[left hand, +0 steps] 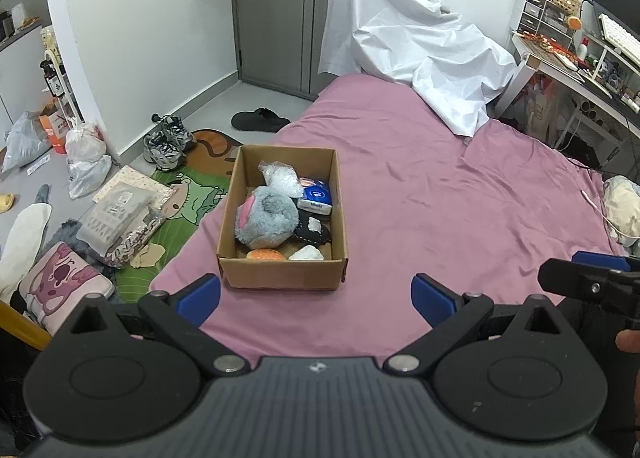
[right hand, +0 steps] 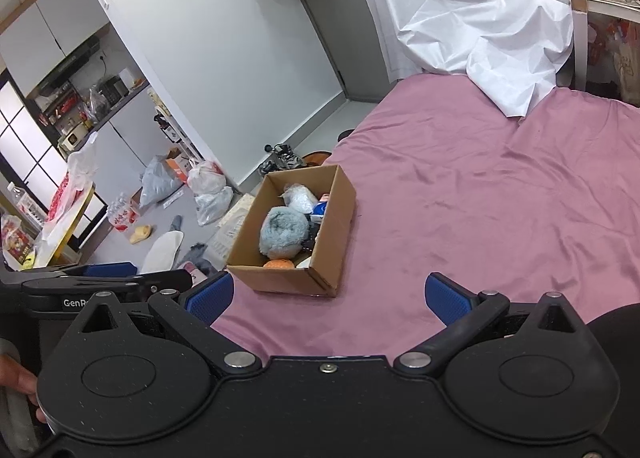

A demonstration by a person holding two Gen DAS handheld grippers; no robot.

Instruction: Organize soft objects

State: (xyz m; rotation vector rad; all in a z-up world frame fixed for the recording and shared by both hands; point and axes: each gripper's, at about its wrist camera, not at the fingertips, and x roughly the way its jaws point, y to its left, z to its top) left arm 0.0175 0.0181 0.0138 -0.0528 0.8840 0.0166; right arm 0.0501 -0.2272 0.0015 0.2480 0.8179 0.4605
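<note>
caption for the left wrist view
Open left gripper faces a cardboard box of soft items on a pink bed.

A small lived-in bedroom in a home. A bed with a mauve sheet [left hand: 420, 186] fills the middle; at 12 o'clock stands a grey door [left hand: 276, 10]. On the floor at 10 o'clock lie sneakers [left hand: 168, 142], a black slipper [left hand: 258, 120] and a cartoon floor mat [left hand: 188, 194]. At 2 o'clock a cluttered tabletop [left hand: 560, 58] carries a keyboard [left hand: 620, 34] and small drawers. In the right wrist view, a kitchen counter [right hand: 100, 114] with appliances shows at 9 o'clock
</note>
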